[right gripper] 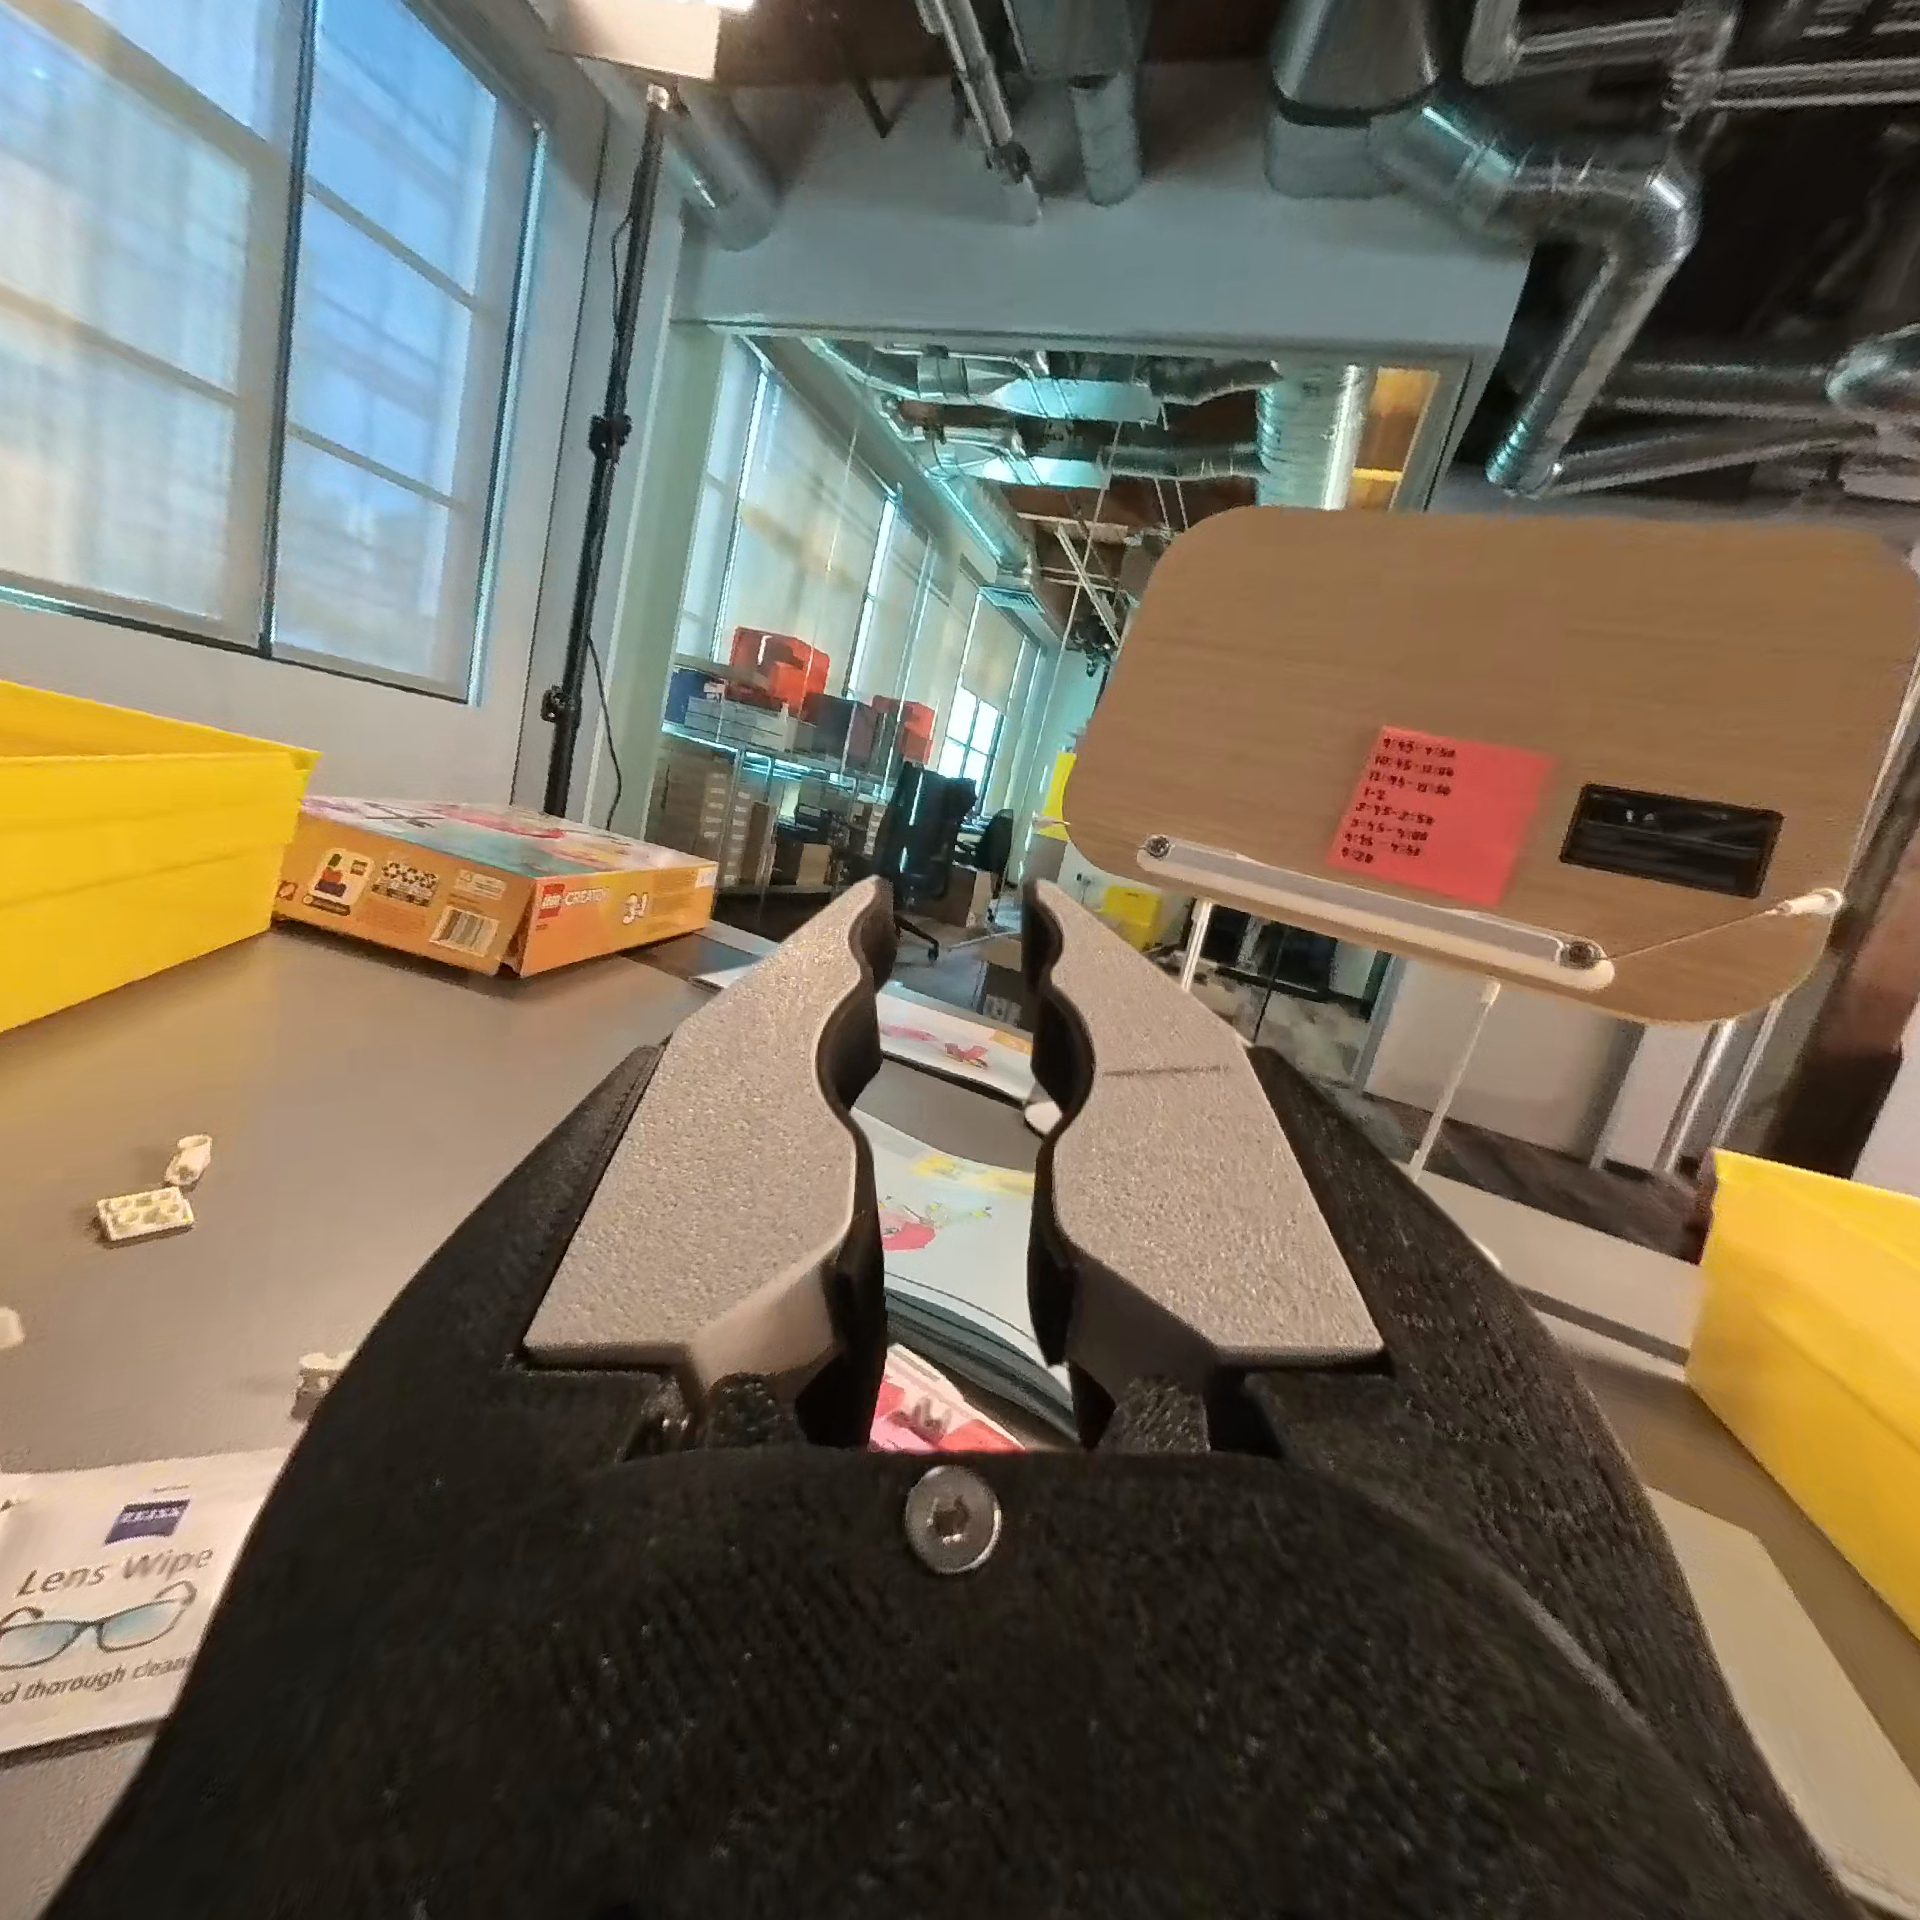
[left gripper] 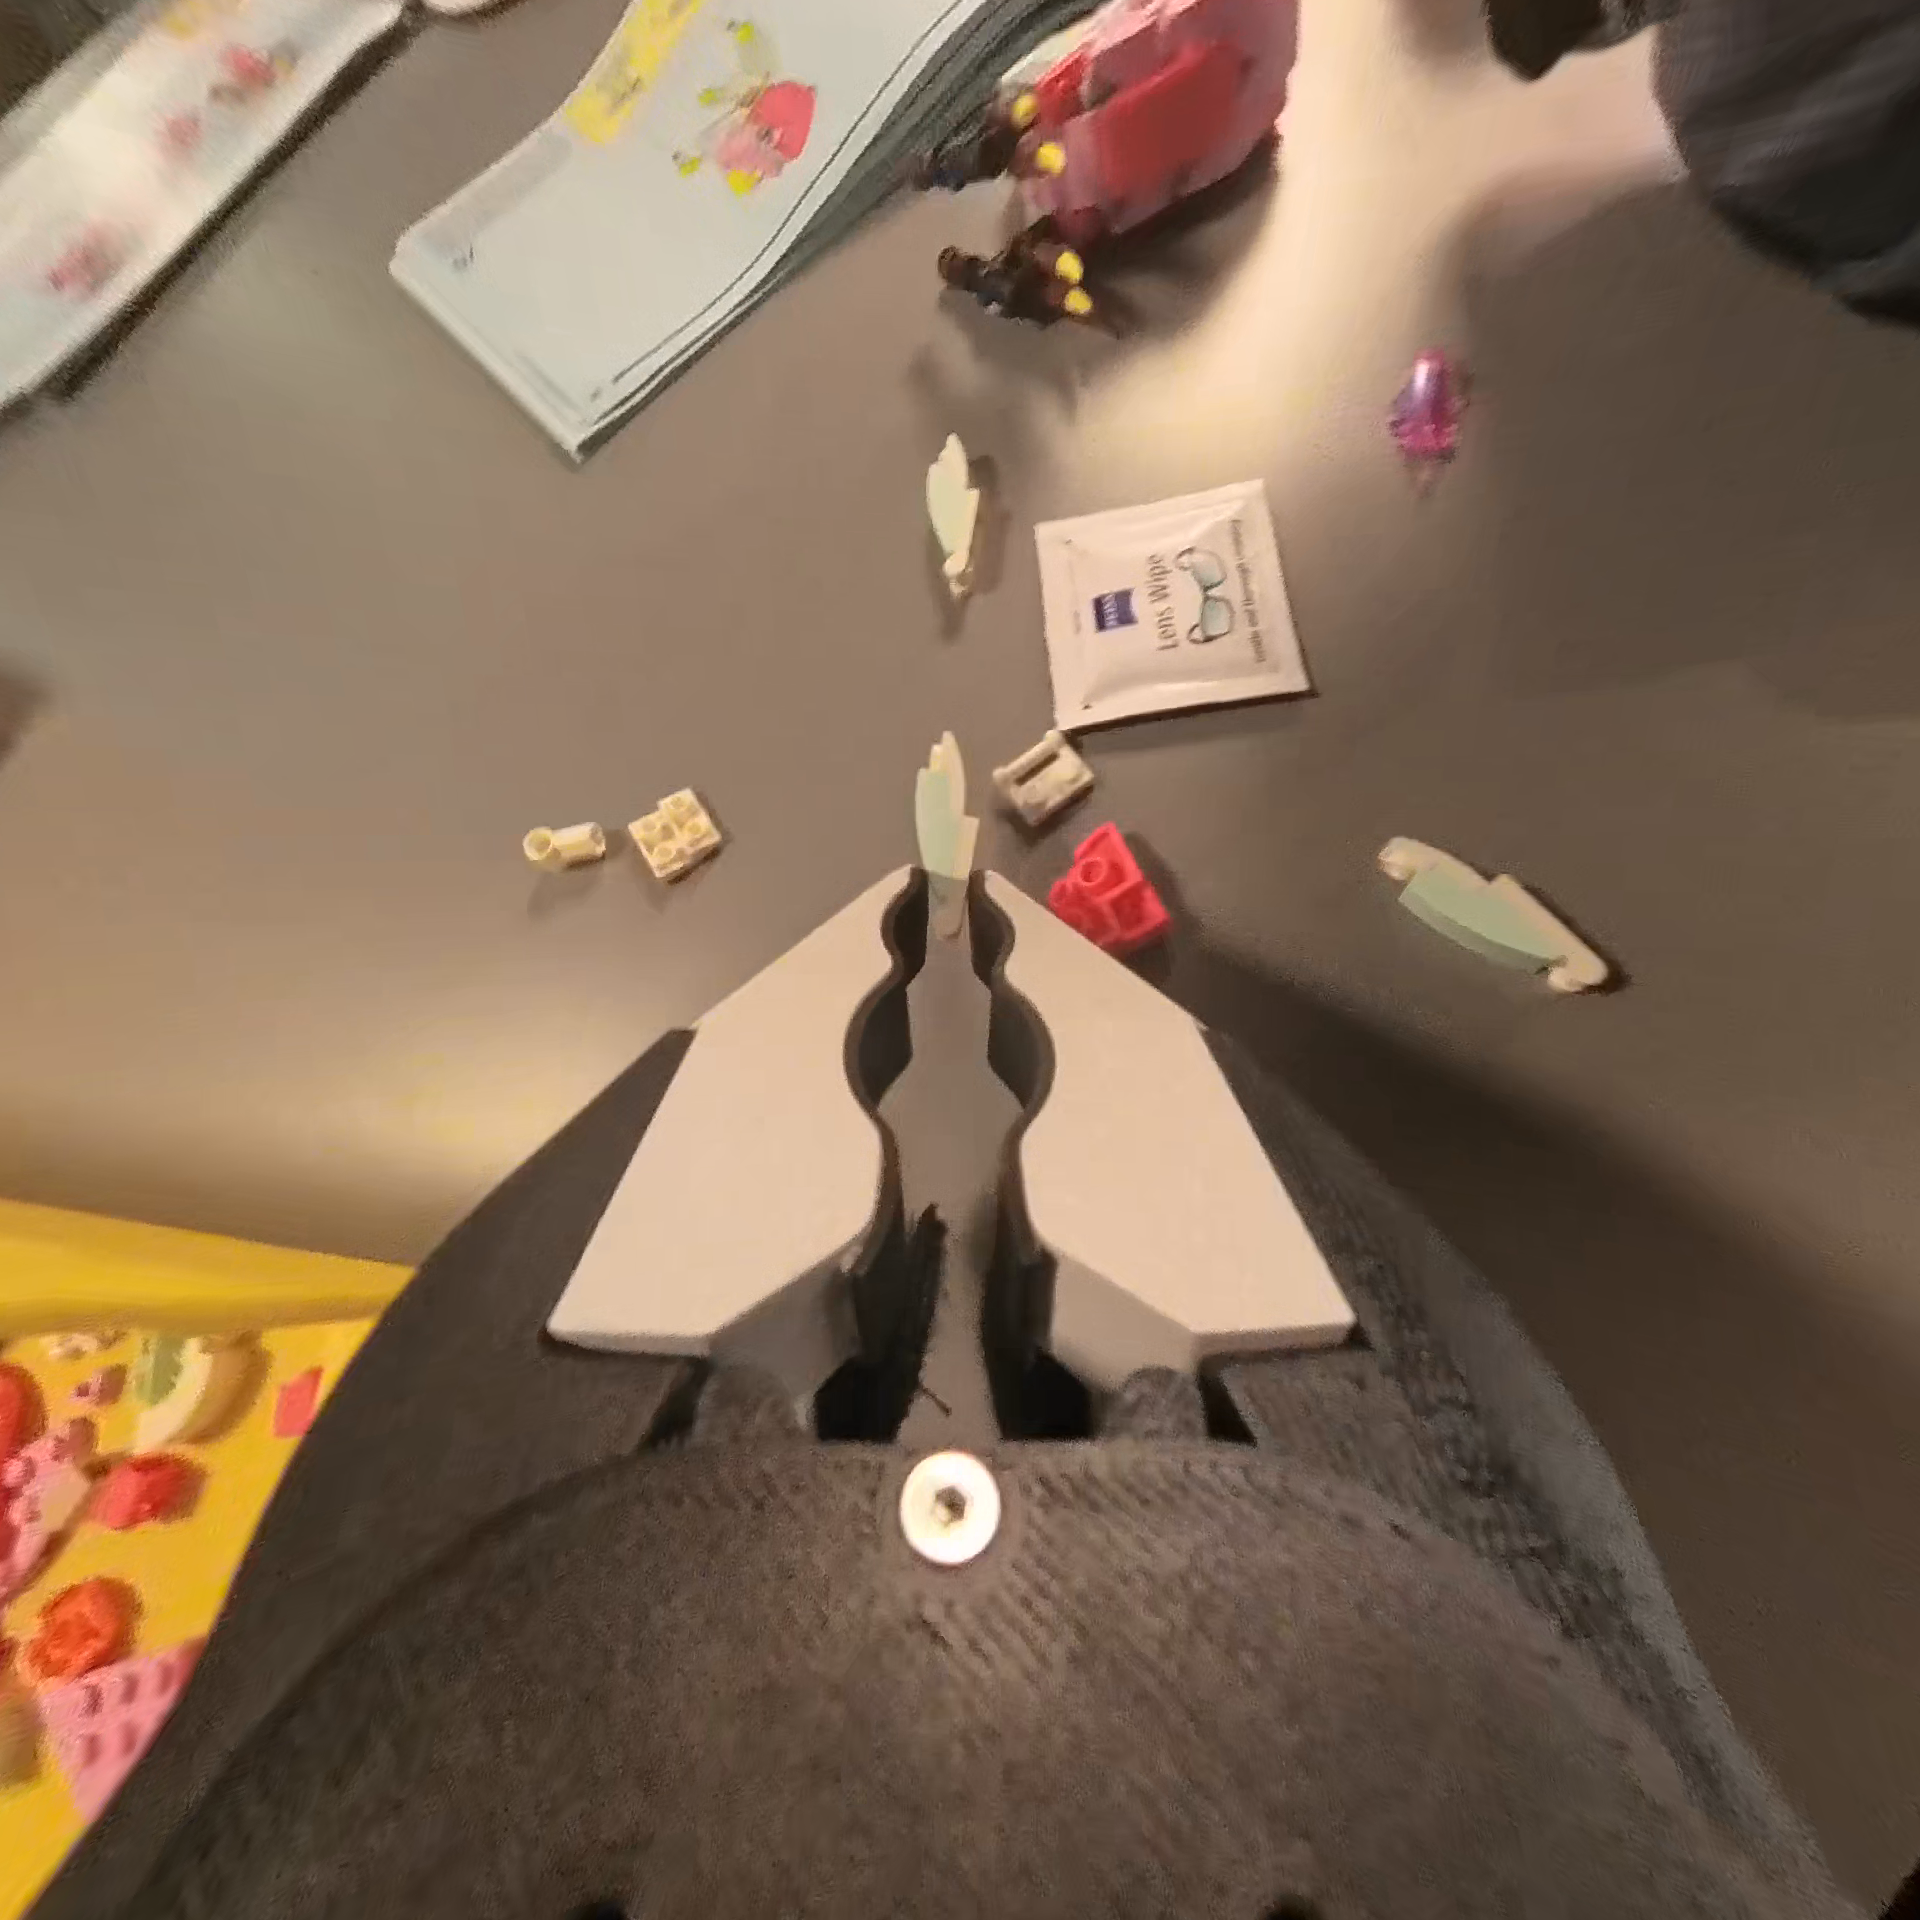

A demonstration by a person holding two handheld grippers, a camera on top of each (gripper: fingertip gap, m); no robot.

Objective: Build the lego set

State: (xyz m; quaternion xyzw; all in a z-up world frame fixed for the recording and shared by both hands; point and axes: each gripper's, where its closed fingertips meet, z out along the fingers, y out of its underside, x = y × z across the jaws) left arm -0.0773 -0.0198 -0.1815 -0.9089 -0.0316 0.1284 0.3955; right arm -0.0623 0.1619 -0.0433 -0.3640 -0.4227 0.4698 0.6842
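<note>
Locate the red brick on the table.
In the left wrist view, the red brick lies right of the left gripper, below a small white clip piece.

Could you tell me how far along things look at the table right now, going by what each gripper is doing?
Done: a pink and red brick model stands built beside the open booklet. In hand: the left gripper pinches a pale green leaf-shaped piece; the right gripper is open and empty. Left: the red brick, cream plate, other loose pieces still lie unattached on the table.
</note>
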